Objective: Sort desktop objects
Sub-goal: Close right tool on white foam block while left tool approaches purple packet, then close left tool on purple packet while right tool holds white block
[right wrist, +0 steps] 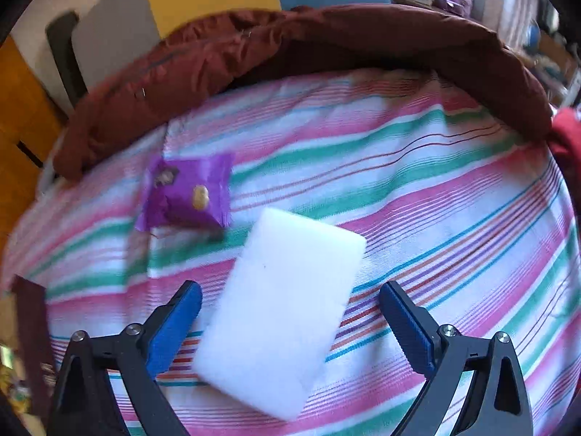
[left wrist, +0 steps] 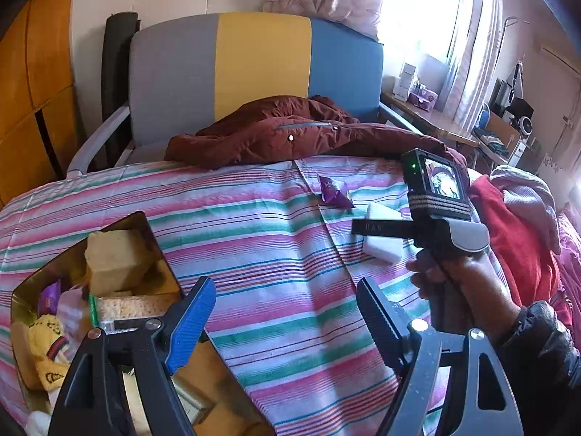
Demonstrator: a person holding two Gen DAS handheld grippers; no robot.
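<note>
Striped bedsheet [right wrist: 435, 189] carries a white sponge [right wrist: 283, 290]; right gripper [right wrist: 290, 312] fingers apart astride it. Lower squarely, then squeeze gently. Left gripper [left wrist: 287, 312] fingers apart, empty.

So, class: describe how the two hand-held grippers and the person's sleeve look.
The left hand-held gripper has a black frame, silver rivets, one blue ribbed pad and one black. The right hand-held gripper has two blue pads; its black body carries a small lit screen and a grey grip. The sleeve is dark and shiny.
</note>
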